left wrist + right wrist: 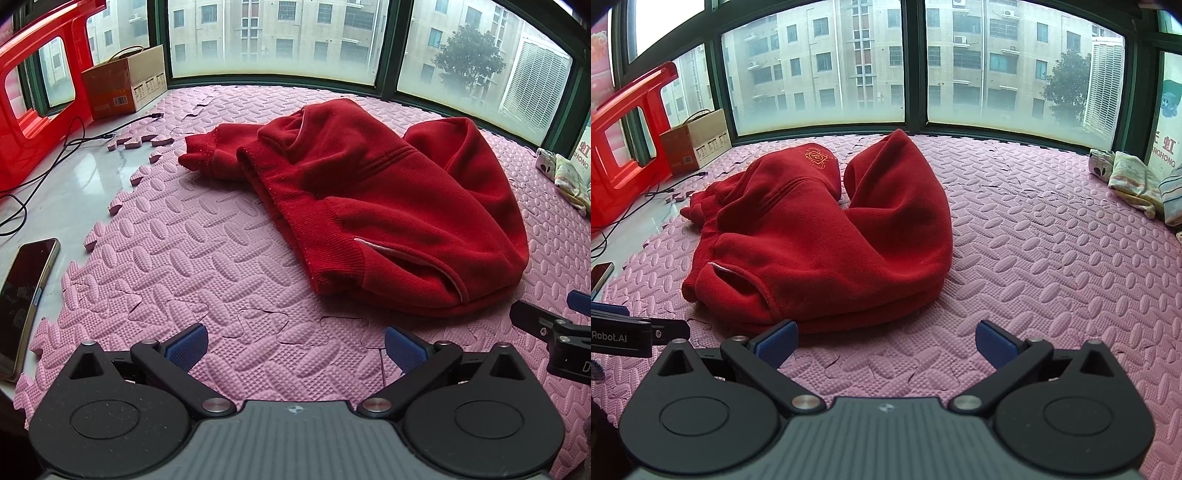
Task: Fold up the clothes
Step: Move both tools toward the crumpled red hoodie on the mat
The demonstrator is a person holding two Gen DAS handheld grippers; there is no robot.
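Observation:
A red fleece sweater [373,199] lies crumpled in a heap on the pink foam mat [192,236], a sleeve cuff trailing to the left and the hem opening facing me. My left gripper [295,349] stands open just short of the heap, with bare mat between its blue pads. In the right wrist view the same sweater [827,240] shows a gold embroidered emblem near its top. My right gripper [886,345] is open too, its left pad close to the sweater's near edge without touching it. Each gripper shows at the other view's side edge.
A phone [26,291] lies on the white sill at the left, beside black cables [55,155], a cardboard box [125,85] and a red plastic stool [33,96]. Folded light cloths [1134,181] sit at the far right. Windows close off the back.

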